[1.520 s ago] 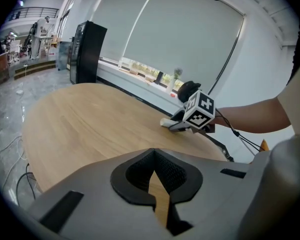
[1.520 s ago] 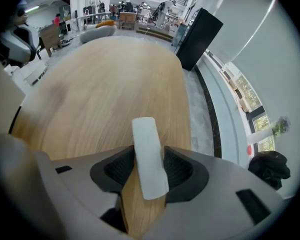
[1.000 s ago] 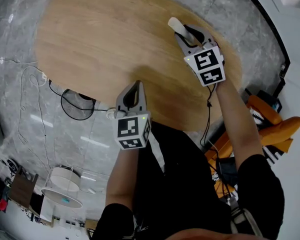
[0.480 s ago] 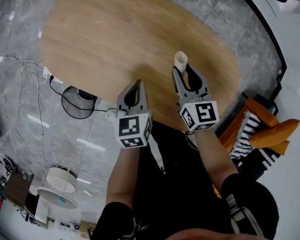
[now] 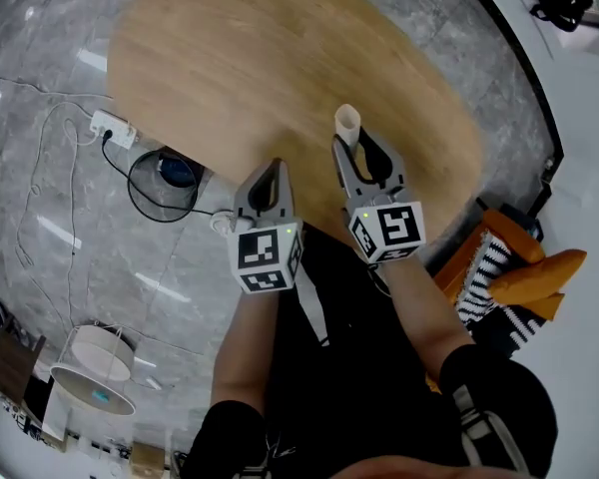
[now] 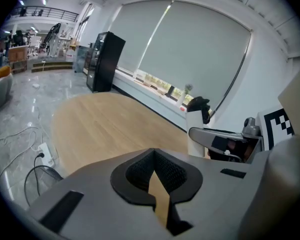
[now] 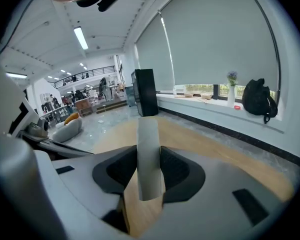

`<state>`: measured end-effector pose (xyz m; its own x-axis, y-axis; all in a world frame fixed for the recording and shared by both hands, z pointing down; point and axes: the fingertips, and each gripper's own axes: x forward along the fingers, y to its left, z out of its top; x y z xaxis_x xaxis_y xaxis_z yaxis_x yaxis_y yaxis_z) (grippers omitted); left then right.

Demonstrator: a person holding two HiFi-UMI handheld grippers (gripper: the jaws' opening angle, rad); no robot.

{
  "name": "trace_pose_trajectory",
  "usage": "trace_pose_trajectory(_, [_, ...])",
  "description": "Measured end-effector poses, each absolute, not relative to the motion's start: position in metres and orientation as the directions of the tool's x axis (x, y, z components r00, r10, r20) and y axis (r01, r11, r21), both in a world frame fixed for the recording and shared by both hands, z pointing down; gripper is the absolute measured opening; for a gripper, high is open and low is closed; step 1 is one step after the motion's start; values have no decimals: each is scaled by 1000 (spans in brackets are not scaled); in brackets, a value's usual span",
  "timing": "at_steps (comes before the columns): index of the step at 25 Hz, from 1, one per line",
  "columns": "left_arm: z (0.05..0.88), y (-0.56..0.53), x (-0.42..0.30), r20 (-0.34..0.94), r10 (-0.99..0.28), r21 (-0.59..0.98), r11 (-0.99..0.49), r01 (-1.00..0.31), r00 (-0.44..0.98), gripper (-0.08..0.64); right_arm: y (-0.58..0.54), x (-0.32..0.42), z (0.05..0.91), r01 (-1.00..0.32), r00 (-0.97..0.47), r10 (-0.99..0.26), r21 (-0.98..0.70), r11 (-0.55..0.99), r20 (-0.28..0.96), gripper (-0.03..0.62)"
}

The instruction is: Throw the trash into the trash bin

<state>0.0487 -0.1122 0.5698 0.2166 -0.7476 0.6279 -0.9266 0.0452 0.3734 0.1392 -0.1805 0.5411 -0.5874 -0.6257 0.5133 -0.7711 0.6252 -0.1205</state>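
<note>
Grips a pale cardboard tube (image 5: 347, 122) in the right gripper (image 5: 354, 148), just right of centre in the head view, seen against the near part of the oval wooden table (image 5: 230, 58). Shows, in the right gripper view, the black pads pressed on both sides of the tube (image 7: 149, 154), its open end poking past the jaw tips. Holds the left gripper (image 5: 268, 171) just beside it on the left, jaws closed together on nothing, only a thin sliver of wood visible between the pads. Puts the trash bin (image 5: 150, 200), a black wire basket with something blue inside, left of centre on the grey marble floor by the table's edge, apart from both grippers. Places a white power strip (image 5: 113, 128) just above and left of the bin
</note>
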Motion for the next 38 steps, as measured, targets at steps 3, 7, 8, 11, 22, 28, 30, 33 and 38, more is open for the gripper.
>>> trace_pose_trajectory(3, [569,-96,16,627,-759,369,91,-925,176,12,-165,100,540,-734,-624,-586,-131,667,517,146])
trace_pose_trajectory(7, [571,-62,-42,636,-765,365,178,-914,105,12,-135,33,539,-667,-682,-510,-160,728,524,146])
trace_pose_trajectory(8, [571,-53,-58,638,-765,365,204,-908,85,12,-126,14,540,-648,-696,-487,-171,742,527,146])
trace_pose_trajectory(11, [576,-24,-107,648,-761,363,274,-891,30,12,-95,-45,544,-588,-734,-418,-195,785,535,146])
trace_pose_trajectory(22, [616,83,-261,687,-713,345,488,-802,-138,12,23,-220,630,-361,-769,-121,-271,892,627,146])
trace_pose_trajectory(28, [637,129,-298,715,-677,344,558,-755,-174,12,74,-260,709,-293,-695,13,-300,908,719,146])
trace_pose_trajectory(30, [642,138,-307,719,-670,342,571,-746,-184,12,80,-268,735,-281,-665,25,-281,918,747,146])
trace_pose_trajectory(33, [648,146,-313,724,-664,344,583,-736,-188,12,77,-273,773,-256,-594,19,-211,943,804,146])
trace_pose_trajectory(38, [660,152,-312,727,-663,355,585,-729,-178,12,66,-287,800,-220,-556,5,-153,963,831,146])
